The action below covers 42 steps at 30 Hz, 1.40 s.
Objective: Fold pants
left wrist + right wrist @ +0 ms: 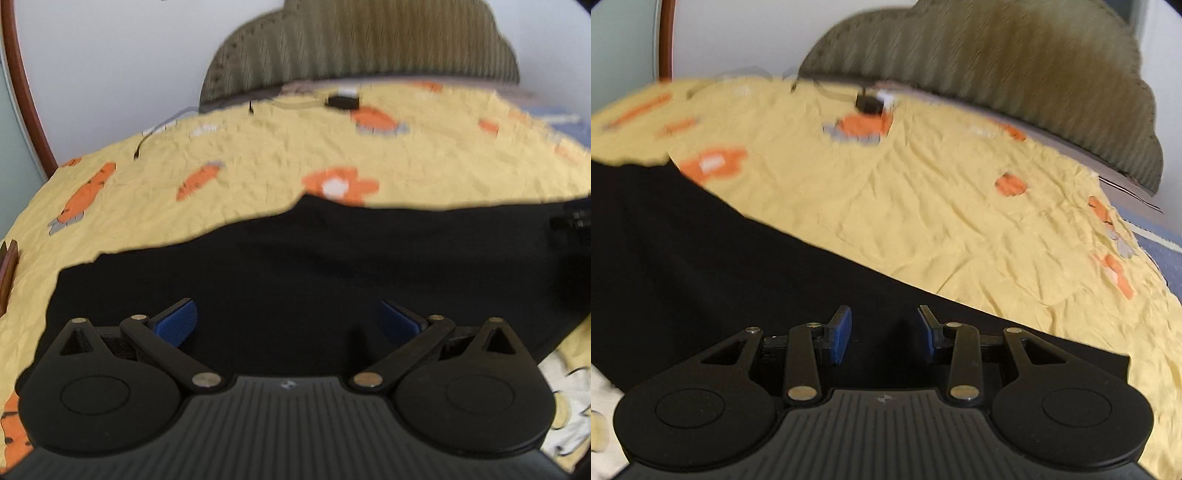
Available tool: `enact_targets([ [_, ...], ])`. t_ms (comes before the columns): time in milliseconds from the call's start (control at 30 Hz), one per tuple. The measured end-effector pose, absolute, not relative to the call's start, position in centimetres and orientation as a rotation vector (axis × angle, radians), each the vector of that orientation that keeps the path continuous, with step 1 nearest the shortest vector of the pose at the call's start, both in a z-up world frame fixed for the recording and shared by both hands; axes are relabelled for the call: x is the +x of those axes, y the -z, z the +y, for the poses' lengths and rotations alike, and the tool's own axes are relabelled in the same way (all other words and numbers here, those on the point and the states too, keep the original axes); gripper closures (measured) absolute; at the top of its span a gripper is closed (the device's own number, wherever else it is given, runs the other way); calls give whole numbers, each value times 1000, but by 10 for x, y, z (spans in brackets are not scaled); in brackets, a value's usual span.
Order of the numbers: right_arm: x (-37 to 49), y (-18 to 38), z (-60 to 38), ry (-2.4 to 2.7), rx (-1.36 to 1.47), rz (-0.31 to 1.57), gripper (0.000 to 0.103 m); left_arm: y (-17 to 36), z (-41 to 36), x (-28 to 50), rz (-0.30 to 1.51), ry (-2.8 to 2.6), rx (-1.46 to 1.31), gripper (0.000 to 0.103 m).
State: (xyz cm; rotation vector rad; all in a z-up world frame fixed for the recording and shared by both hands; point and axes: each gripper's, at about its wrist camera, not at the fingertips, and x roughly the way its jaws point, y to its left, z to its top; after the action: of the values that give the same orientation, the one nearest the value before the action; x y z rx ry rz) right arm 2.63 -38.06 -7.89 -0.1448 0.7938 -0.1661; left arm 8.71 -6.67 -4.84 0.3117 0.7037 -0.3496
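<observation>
Left gripper point(288, 325) is hovering over black pants point(295, 258), fingers wide apart, gripping nothing. Right gripper point(884, 334) is sitting partly open (also empty) above the pants on the yellow bedspread point(942, 206).

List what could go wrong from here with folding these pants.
1. Both the left gripper and the right gripper are open above the black pants, holding nothing; a shallow pinch might catch only one layer.
2. The yellow sheet under the pants is wrinkled and could get pinched along with them.
3. A small black device with its cable lies near the headboard; a wide swing could snag it.
</observation>
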Motion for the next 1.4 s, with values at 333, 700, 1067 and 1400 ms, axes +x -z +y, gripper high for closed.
enact_targets([
  [333,29,81,-407,134,-14,662,52,61,-70,84,720,342,369,0],
  [700,77,82,-368,108,-74,665,38,69,-71,85,745,334,378,0],
  [1067,158,86,-306,-84,-17,748,64,72,-67,87,764,346,362,0],
  [1400,214,96,-197,-376,-169,764,62,76,-60,87,776,365,317,0],
])
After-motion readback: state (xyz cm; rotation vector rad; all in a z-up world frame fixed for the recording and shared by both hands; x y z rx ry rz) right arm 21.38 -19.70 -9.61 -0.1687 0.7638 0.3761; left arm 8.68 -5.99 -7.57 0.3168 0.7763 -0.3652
